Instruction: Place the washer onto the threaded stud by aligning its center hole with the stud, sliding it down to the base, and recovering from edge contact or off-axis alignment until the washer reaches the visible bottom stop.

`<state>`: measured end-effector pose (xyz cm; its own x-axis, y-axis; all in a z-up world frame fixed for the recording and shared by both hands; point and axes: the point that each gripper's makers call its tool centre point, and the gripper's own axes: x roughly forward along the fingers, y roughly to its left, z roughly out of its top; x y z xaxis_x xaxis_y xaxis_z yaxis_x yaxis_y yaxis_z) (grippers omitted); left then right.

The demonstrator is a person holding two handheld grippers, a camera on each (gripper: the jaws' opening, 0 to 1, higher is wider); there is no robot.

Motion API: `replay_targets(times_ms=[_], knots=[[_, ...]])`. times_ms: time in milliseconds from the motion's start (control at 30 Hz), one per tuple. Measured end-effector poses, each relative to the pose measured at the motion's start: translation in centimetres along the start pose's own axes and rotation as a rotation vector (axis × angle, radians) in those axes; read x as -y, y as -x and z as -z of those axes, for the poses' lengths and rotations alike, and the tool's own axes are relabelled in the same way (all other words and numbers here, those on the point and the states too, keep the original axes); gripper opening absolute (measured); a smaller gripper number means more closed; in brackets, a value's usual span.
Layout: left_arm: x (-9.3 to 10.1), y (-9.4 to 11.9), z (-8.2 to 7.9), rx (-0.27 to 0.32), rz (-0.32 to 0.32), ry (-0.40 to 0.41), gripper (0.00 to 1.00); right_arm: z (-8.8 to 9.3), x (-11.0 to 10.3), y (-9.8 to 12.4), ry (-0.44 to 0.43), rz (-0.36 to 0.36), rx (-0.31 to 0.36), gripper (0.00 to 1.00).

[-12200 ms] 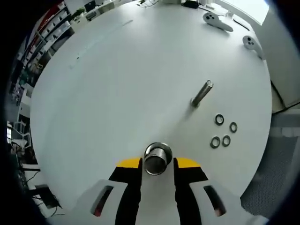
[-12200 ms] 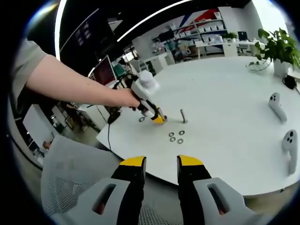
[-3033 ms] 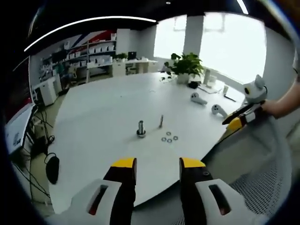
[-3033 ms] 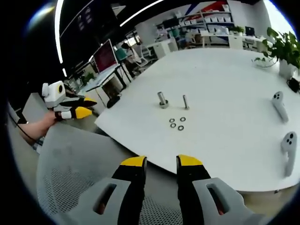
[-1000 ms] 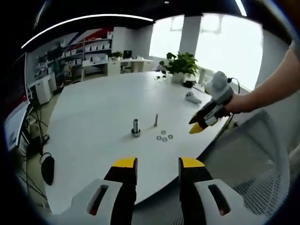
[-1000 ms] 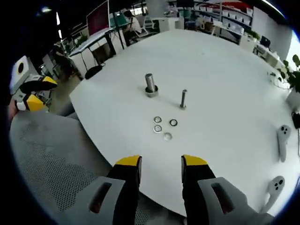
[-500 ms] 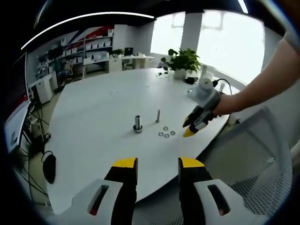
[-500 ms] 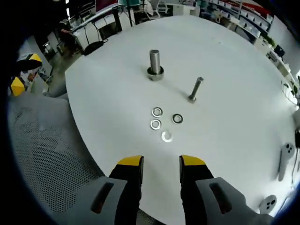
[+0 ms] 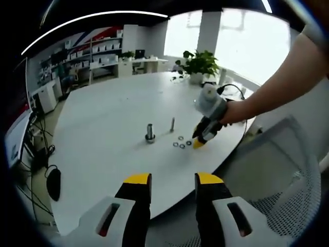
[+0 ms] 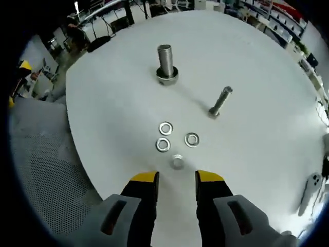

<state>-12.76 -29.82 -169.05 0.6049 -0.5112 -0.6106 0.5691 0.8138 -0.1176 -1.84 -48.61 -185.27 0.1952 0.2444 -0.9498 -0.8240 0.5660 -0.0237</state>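
Several small steel washers [image 10: 165,128] lie loose on the white round table [image 10: 257,62]. The nearest washer [image 10: 177,162] sits just ahead of my right gripper [image 10: 176,180], which is open with nothing between its yellow-tipped jaws. Beyond them a thick threaded stud [image 10: 165,62] stands upright on its base, and a thin stud [image 10: 220,101] stands to its right. In the left gripper view, the right gripper [image 9: 198,143], held by a hand, hovers beside the washers [image 9: 180,142], near the thick stud [image 9: 149,133] and thin stud [image 9: 172,124]. My left gripper [image 9: 172,185] is open, off the table's edge.
A grey mesh chair [image 10: 46,175] stands at the table's near edge, also visible as a chair [image 9: 267,170] below the person's arm. A white controller [image 10: 308,188] lies at the table's right. A potted plant [image 9: 198,62] stands at the far side.
The right gripper has moved in over the table edge toward the washers, which now lie just ahead of its jaws. The left gripper has stayed back, open.
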Motion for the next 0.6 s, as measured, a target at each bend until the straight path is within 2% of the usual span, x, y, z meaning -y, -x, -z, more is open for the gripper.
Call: replay_targets(times_ms=[33,67,167,267,367,533,567,600], knots=[[-0.1,0.0,-0.1,0.003,-0.007,-0.011,0.32,0.5,-0.5,-0.1,0.040,-0.013,-0.044,0.28],[-0.1,0.0,-0.1,0.003,-0.005,-0.011,0.32,-0.6,-0.9,-0.1,0.049,-0.033,0.008,0.24],[0.1,-0.1,0.1,-0.011,0.005,-0.011,0.32,-1.0,-0.7,-0.3,0.064,-0.029,-0.007,0.23],[0.1,-0.1,0.1,-0.008,0.002,-0.007,0.32,-1.1,-0.3,-0.3,0.033,-0.039,-0.017,0.22],[0.1,-0.1,0.2,-0.011,0.004,-0.008,0.32,-1.0,0.1,-0.3,0.068,-0.049,-0.033,0.19],[0.0,-0.1,0.3,-0.018,0.003,-0.007,0.31,-1.4,0.2,-0.5,0.007,-0.036,-0.030,0.19],[0.0,-0.1,0.2,-0.015,0.001,-0.007,0.31,-1.5,0.1,-0.5,0.014,-0.037,-0.029,0.20],[0.0,-0.1,0.2,-0.012,0.002,-0.006,0.31,-1.5,0.0,-0.4,0.076,-0.037,-0.035,0.20]])
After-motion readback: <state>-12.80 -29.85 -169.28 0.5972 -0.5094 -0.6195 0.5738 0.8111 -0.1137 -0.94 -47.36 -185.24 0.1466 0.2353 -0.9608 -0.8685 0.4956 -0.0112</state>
